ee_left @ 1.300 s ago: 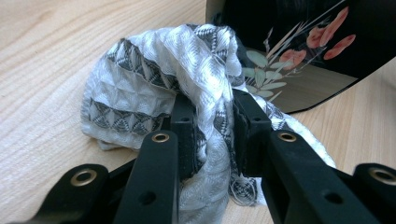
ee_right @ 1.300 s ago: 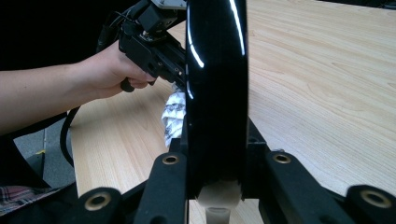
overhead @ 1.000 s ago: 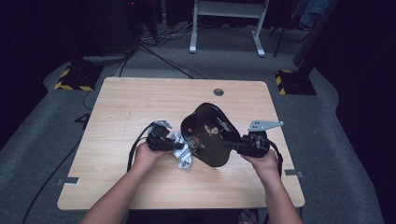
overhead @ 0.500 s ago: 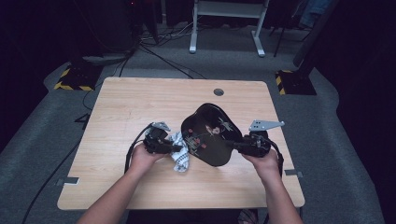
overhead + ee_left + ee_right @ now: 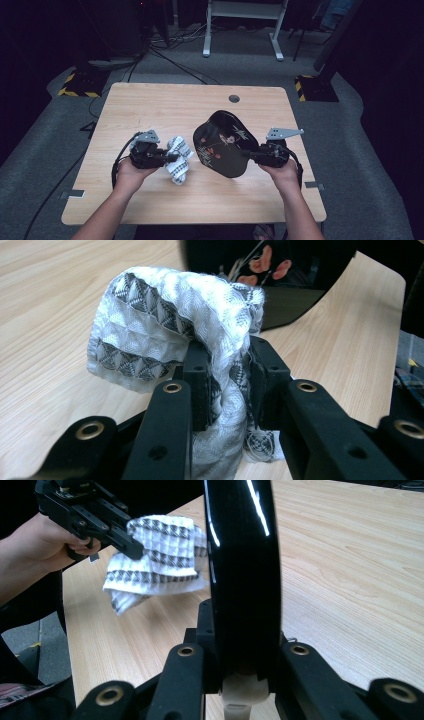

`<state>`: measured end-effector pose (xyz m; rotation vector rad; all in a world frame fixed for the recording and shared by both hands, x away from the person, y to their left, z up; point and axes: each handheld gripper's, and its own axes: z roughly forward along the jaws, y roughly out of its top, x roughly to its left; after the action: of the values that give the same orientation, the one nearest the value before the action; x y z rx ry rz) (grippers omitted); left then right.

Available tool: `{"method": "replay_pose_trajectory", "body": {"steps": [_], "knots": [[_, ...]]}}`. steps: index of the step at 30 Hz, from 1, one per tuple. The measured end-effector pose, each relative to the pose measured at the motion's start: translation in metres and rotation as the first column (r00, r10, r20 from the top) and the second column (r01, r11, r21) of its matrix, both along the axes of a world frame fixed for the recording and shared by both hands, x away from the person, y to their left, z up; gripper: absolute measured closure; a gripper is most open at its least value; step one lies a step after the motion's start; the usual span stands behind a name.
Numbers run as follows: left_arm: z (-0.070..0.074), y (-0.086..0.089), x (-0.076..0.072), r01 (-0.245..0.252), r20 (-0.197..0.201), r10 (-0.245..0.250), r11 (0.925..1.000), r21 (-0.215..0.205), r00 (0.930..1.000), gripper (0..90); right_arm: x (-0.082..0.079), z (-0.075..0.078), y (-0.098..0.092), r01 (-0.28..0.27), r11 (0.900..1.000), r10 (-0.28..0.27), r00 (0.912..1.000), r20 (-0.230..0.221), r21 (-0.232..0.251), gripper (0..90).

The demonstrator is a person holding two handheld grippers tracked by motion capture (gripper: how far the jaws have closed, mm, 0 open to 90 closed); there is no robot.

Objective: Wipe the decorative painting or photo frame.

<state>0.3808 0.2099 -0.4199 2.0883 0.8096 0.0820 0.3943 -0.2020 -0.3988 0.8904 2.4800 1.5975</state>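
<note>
Hand-held gripper (image 5: 176, 158) — cloth (image 5: 178, 159) beside plate (image 5: 222, 144) rim

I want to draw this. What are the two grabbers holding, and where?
The left gripper pinches the bunched cloth; the right gripper clamps the black plate at its rim.

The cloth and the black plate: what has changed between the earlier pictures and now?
The left gripper, shut on the cloth, has pulled the cloth left, away from the black plate; a gap now shows between them. The right gripper stays put, still shut on the plate's edge, plate tilted above the table.
</note>
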Motion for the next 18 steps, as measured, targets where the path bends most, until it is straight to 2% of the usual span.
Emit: {"method": "replay_pose_trajectory", "body": {"steps": [3,7,12,14,15,18], "knots": [[0.001,0.013,-0.004,-0.021,0.015,0.021,0.9997,0.011,0.9997,73.6,0.001,0.0,0.0,-0.002,1.0,0.002,1.0,0.001,0.001,79.3],[-0.003,0.028,-0.007,-0.048,0.011,0.048,0.9987,0.016,0.9988,73.2,0.001,0.001,0.001,-0.004,1.0,0.004,1.0,0.007,-0.004,79.3],[-0.015,0.044,-0.006,-0.107,-0.01,0.107,0.9934,0.042,0.9942,72.7,0.0,0.001,0.002,-0.001,1.0,0.001,1.0,0.009,-0.008,79.2],[-0.016,0.046,-0.005,-0.111,-0.015,0.112,0.9925,0.052,0.9936,72.2,0.0,0.002,0.002,-0.001,1.0,0.001,0.9999,0.012,-0.011,79.1],[-0.018,0.048,-0.004,-0.116,-0.009,0.117,0.9903,0.077,0.9931,72.2,0.0,0.002,0.002,-0.001,1.0,0.001,0.9999,0.012,-0.011,79.1],[-0.022,0.05,-0.002,-0.123,-0.043,0.127,0.9888,0.085,0.991,69.2,0.0,0.002,0.002,0.003,1.0,-0.003,0.9999,0.01,-0.011,78.7]]}}
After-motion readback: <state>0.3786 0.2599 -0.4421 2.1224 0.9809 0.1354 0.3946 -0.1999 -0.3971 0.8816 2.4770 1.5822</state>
